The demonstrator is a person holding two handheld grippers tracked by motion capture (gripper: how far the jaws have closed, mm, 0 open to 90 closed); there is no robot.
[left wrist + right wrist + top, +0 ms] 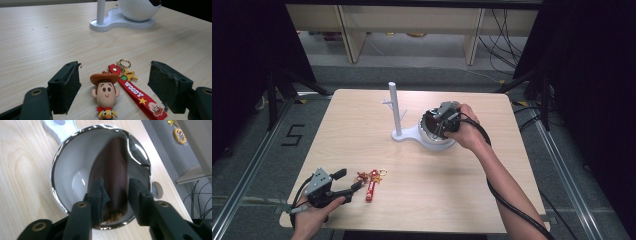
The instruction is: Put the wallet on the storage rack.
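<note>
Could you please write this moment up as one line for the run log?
left gripper: jaws open around Woody keychain, not touching | right gripper: jaws part open over white bowl on stand | table

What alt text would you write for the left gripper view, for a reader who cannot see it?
A Woody keychain, with a cowboy figure and a red strap on a gold ring, lies on the wooden table between the open fingers of the left gripper, which do not touch it. Farther back stands a white stand carrying a round white bowl.
</note>
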